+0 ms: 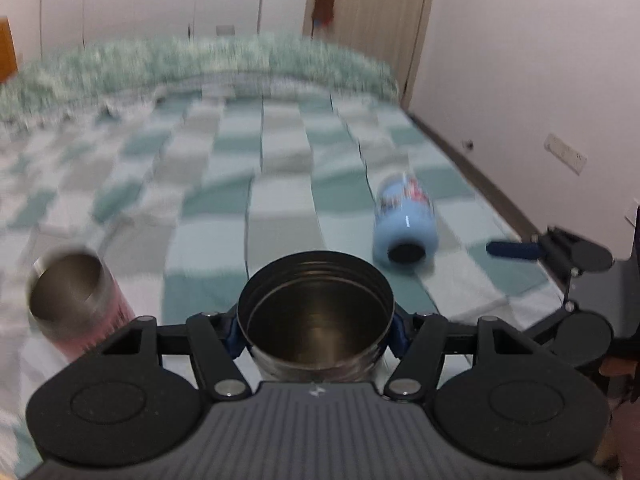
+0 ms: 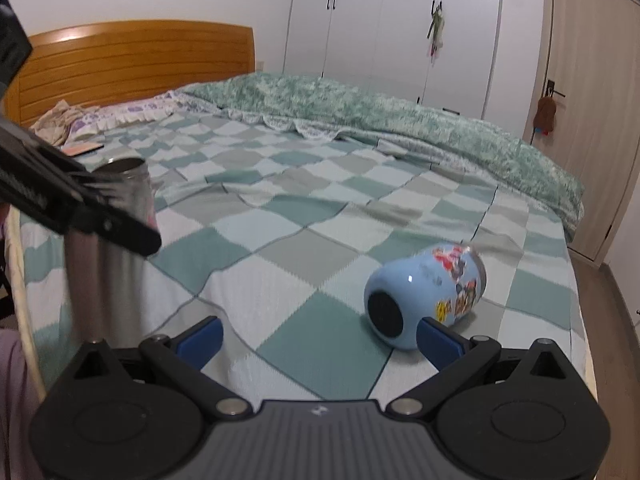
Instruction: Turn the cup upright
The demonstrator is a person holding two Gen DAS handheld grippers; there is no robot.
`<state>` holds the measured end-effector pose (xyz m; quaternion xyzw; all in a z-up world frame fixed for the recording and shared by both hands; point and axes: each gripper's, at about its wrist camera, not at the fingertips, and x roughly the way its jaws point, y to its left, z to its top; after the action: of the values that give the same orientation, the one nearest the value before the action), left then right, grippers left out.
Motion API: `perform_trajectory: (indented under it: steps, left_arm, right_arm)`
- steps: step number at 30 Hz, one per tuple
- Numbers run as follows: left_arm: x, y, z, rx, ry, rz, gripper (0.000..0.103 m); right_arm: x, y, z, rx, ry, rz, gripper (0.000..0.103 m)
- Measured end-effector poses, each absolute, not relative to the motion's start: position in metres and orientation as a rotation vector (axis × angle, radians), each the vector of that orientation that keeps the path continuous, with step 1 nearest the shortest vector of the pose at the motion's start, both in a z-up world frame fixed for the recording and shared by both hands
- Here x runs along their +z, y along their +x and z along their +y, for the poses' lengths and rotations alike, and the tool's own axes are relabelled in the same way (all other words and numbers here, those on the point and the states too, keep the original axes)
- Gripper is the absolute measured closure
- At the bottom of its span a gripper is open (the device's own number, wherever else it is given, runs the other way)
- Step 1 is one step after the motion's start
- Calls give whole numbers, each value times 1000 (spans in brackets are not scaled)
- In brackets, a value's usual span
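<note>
My left gripper (image 1: 316, 334) is shut on a steel cup (image 1: 316, 312), held upright with its open mouth toward the camera; the cup also shows in the right wrist view (image 2: 106, 280). A light blue cartoon-printed cup (image 1: 404, 220) lies on its side on the checked bedspread, black base toward me. In the right wrist view this blue cup (image 2: 424, 292) lies just ahead of my open right gripper (image 2: 320, 336), close to its right finger (image 2: 438, 340). A pink cup with a steel rim (image 1: 76, 300) stands upright at the left.
A checked green and white bedspread (image 2: 304, 220) covers the bed. A rumpled green quilt (image 2: 400, 120) lies along the far side. A wooden headboard (image 2: 132, 60) stands at the back left. White wardrobes (image 2: 392, 28), a door and a wall surround the bed.
</note>
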<state>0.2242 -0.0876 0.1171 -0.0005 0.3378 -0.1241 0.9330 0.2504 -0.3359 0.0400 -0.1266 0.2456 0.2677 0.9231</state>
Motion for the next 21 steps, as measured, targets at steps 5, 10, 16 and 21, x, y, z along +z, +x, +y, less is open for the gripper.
perform_trajectory:
  steps: [5,10,16,21]
  left_arm:
    - [126,236,-94,-155,85,512,38]
    - [108,266,-95,-53,128,423,38]
    - [80,293,-87,-40,130,440,38]
    - [62,299,-75,-51,105,456,38]
  right_arm:
    - [46,259,-335,516,-227,468,0]
    - [42,268,-333,502,-186,456,0]
    - [29,281,-323,489,-168,469,0]
    - [19,288,-315,479,-189,475,0]
